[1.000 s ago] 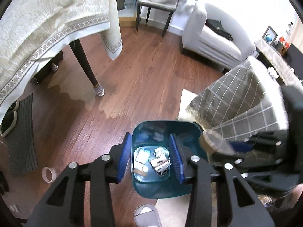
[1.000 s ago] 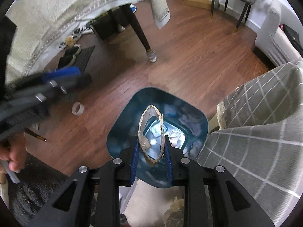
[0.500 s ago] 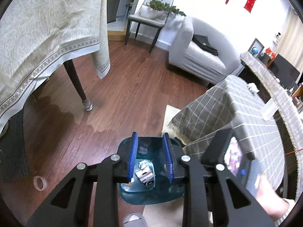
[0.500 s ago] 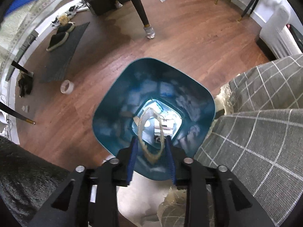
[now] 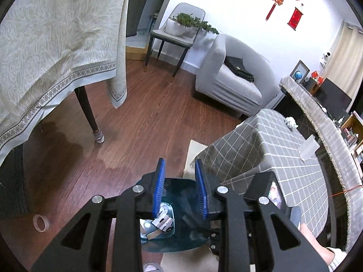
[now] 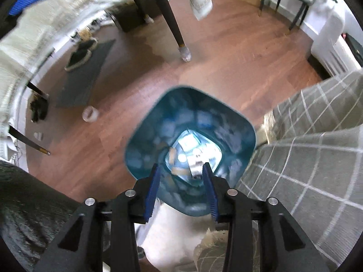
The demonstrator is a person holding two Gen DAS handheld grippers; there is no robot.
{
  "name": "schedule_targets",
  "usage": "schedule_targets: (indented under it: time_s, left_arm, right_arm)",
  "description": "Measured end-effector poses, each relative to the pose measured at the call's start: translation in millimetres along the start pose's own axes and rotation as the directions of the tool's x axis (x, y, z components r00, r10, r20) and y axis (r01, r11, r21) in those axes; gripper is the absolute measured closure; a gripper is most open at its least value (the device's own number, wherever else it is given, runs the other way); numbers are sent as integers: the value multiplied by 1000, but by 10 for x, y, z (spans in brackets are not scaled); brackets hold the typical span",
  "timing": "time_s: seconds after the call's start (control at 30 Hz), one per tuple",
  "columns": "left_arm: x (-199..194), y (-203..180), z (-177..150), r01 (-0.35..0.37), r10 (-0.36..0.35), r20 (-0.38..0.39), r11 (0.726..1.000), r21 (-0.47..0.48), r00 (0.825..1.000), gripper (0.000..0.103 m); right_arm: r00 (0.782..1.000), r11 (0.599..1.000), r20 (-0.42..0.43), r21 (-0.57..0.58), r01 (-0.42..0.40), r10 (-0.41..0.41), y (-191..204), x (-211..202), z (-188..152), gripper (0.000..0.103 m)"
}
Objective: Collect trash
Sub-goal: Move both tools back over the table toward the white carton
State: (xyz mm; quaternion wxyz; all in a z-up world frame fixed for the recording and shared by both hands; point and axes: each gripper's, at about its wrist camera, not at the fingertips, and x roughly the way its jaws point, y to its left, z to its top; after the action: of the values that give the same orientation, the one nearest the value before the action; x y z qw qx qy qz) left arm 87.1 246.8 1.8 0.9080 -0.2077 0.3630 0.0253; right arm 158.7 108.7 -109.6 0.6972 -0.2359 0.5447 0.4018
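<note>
— On the wooden floor [image 6: 217, 72], starting from the left, what lies there?

— A grey mat [image 6: 87, 74] with dark slippers [image 6: 79, 55] on it, then a roll of clear tape [image 6: 90, 113] lying by itself. A dark table leg [image 6: 173, 26] stands further back, under a pale patterned tablecloth [image 5: 52, 43].

— And the teal trash bin [image 6: 190, 117]?

— It stands on the floor in the middle of the right wrist view, just beside the table draped in grey checked cloth [image 6: 313, 140]. Its mouth faces the camera, and scraps of paper and packaging [image 6: 192, 156] lie at its bottom, somewhat blurred.

— How do the grippers stand?

— The right gripper [image 6: 181, 178] hangs over the near rim of the bin, its blue fingers [image 6: 152, 188] spread fairly wide with nothing between them. The left gripper [image 5: 179, 181] is also above the bin [image 5: 181, 238], its blue fingers [image 5: 158, 185] a moderate gap apart and likewise empty.

— What sits to the right in the left wrist view?

— A grey armchair [image 5: 231, 77] with a black bag [image 5: 238, 66] on its seat, and on the checked table [image 5: 272, 149] a crumpled white wad [image 5: 291, 122] near the far edge and a clear plastic piece [image 5: 308, 147] closer in.
</note>
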Motion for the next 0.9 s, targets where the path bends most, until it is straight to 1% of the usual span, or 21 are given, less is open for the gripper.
schedule_targets:
  time_s: [0.13, 0.3, 0.43, 0.53, 0.67, 0.9]
  left_arm:
    - [-25, -85, 43, -7, 7, 15, 1000, 17, 1000, 75]
    - [-43, -249, 68, -1, -1, 30, 999, 48, 1000, 75]
    - [-40, -388, 82, 8, -11, 40, 997, 72, 999, 75]
    - [-15, -491, 94, 20, -23, 40, 997, 80, 999, 75]
    - [63, -707, 83, 31, -35, 30, 993, 117, 999, 75]
    - [229, -1088, 21, 46, -47, 3, 981, 187, 999, 75]
  right_arm:
    - [996, 999, 92, -40, -5, 9, 64, -303, 17, 65]
    - [981, 1000, 193, -31, -5, 11, -13, -673, -19, 70]
    - [967, 1000, 253, 1, 22, -22, -174, -886, -85, 73]
    - [948, 998, 312, 44, 55, -66, -331, -1108, -164, 75]
    - [929, 991, 355, 106, 75, -109, -556, -1314, -296, 77]
    - [910, 976, 380, 194, 97, -165, -901, -1518, -545, 77]
